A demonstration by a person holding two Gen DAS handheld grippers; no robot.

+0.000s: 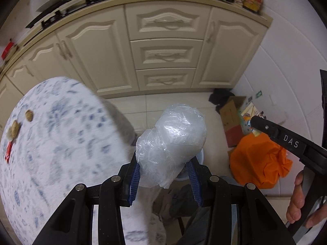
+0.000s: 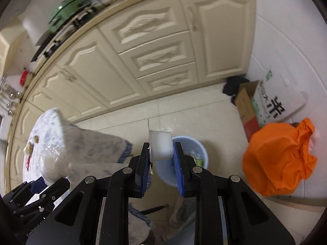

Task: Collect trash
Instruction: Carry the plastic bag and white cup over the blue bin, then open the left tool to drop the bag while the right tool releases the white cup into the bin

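Observation:
My left gripper (image 1: 163, 165) is shut on a crumpled clear plastic bag (image 1: 171, 140) and holds it in the air beyond the table edge, above the floor. The bag also shows in the right wrist view (image 2: 52, 161). My right gripper (image 2: 161, 153) is shut on a small white plastic cup (image 2: 160, 146) and holds it above a pale blue trash bin (image 2: 190, 159) on the floor. The bin holds some trash, including a green can (image 2: 197, 160). Walnuts (image 1: 28, 115) and a red wrapper (image 1: 8, 151) lie on the round table (image 1: 61, 143).
Cream kitchen cabinets (image 1: 167, 47) stand across the back. An orange bag (image 2: 280, 159), a cardboard box (image 2: 246, 106) and a rice sack (image 2: 271, 102) sit on the floor at the right by the wall. A stove and green pot (image 2: 67, 10) are on the counter.

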